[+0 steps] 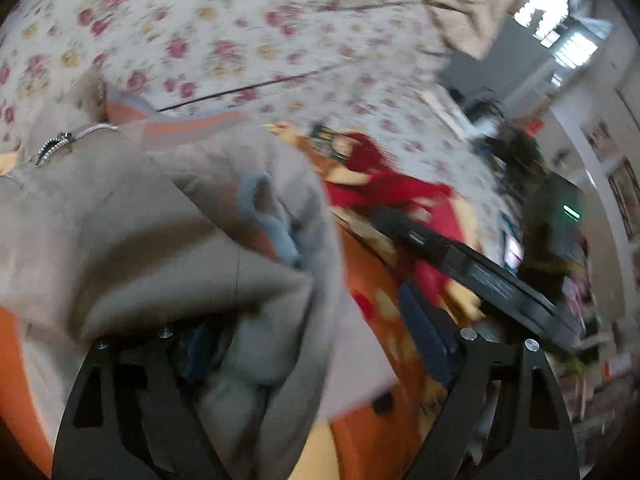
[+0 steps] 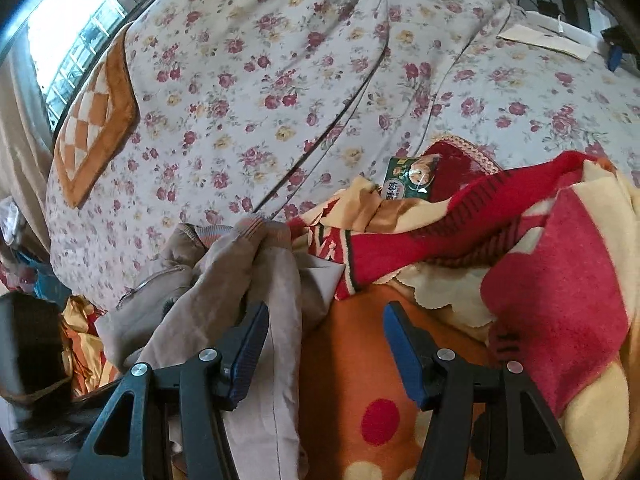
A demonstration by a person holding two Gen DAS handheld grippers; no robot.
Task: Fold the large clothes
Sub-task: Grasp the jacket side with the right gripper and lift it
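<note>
A beige zip-up jacket (image 2: 224, 280) lies crumpled on an orange, red and yellow blanket (image 2: 560, 280) on the bed. In the blurred left wrist view the jacket (image 1: 140, 240) fills the lower left, its metal zipper (image 1: 60, 146) showing. My left gripper (image 1: 300, 312) stands open wide; jacket cloth is draped over its left finger and bunched between the jaws, while the right finger (image 1: 428, 332) is clear of it. My right gripper (image 2: 326, 308) is open over the blanket. Its left finger (image 2: 248, 344) rests against a jacket fold, and the right finger (image 2: 404, 352) touches nothing.
A floral bedsheet (image 2: 280, 80) covers the bed beyond. An orange checkered pillow (image 2: 96, 120) lies at the far left by the window. A green snack packet (image 2: 412, 178) sits at the blanket's edge. A long black object (image 1: 480, 272) crosses the blanket. Cables and paper (image 2: 544, 40) sit far right.
</note>
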